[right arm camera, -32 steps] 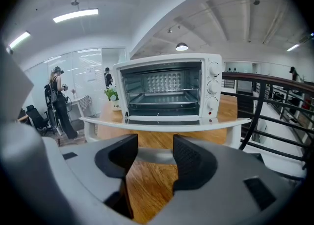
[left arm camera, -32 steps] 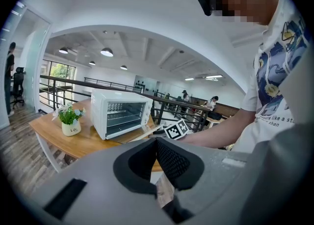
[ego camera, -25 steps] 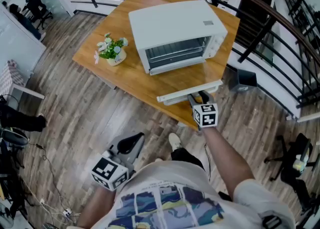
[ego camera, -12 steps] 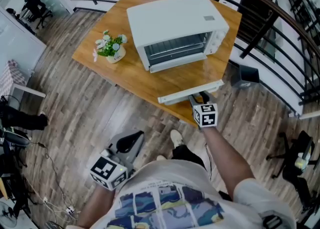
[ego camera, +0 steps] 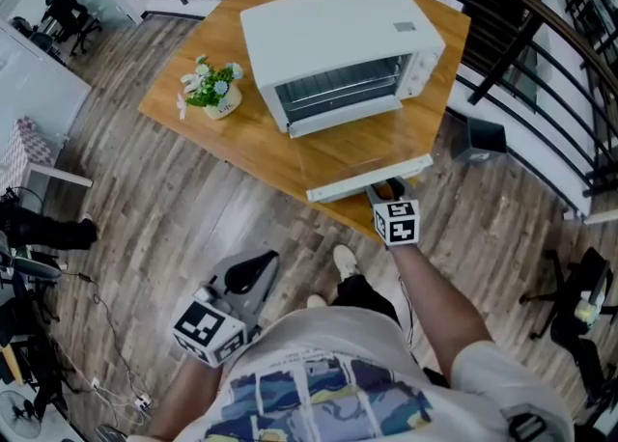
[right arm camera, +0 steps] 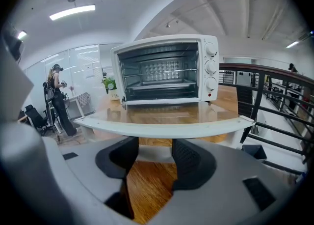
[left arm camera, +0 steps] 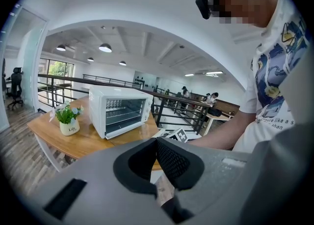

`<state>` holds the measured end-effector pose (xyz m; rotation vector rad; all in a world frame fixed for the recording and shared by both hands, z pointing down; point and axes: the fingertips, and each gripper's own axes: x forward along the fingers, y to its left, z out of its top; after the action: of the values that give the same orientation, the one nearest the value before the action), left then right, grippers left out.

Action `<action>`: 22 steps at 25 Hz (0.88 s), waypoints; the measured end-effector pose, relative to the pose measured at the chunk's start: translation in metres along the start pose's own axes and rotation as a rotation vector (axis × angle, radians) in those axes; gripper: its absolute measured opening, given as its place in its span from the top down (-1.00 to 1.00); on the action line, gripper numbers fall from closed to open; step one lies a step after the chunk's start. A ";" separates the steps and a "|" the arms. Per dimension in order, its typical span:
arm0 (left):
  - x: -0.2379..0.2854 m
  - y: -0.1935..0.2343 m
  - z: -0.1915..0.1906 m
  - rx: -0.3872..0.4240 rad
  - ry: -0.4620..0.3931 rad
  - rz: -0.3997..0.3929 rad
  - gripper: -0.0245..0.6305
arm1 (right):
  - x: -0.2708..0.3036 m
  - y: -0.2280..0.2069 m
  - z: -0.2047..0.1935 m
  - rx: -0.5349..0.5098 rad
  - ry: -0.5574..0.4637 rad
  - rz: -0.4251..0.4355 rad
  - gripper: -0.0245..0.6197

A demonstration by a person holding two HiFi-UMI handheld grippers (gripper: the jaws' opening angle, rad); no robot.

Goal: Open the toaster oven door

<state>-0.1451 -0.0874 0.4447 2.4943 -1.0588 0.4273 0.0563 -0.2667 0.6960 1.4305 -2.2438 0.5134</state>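
1. Two handheld grippers are seen from above, one in each of a person's hands, in front of a square wooden table (ego camera: 208,146) that stands on a plank floor.
2. A white box-shaped toaster oven (ego camera: 338,35) is set on the table, towards its far side, with its control knobs on its right front.
3. The oven's glass door (ego camera: 362,152) is seen fully lowered. It lies flat and level in front of the open cavity, and wire racks are shown inside.
4. The door's long white handle bar (ego camera: 370,180) is placed at the table's near edge.
5. The right gripper (ego camera: 389,187) is held at this handle bar, just below it. In the right gripper view its two dark jaws are set apart, and nothing is clamped. The white bar is seen crossing just above their tips, and a pale strip is seen in the gap behind them.
6. The left gripper (ego camera: 253,274) is held low beside the person's body, well apart from the table. Its jaws are pressed together at the tips, and nothing is held between them.
7. A small white pot of green leaves and pale flowers (ego camera: 212,91) is placed on the table, to the left of the oven.
8. A dark metal railing (ego camera: 526,30) is seen behind the table.
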 end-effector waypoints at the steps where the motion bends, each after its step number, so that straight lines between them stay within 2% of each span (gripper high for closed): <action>1: 0.002 0.000 0.001 0.001 0.001 -0.001 0.92 | 0.000 0.000 -0.001 -0.001 0.001 0.001 0.25; 17: 0.024 0.004 0.009 0.009 0.014 -0.002 0.92 | 0.009 -0.004 -0.015 -0.027 -0.050 -0.035 0.30; 22: 0.029 0.003 0.015 0.014 0.006 -0.004 0.92 | 0.007 0.000 -0.014 -0.021 -0.026 -0.036 0.30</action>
<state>-0.1258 -0.1139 0.4448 2.5053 -1.0521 0.4418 0.0563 -0.2648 0.7117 1.4722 -2.2330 0.4612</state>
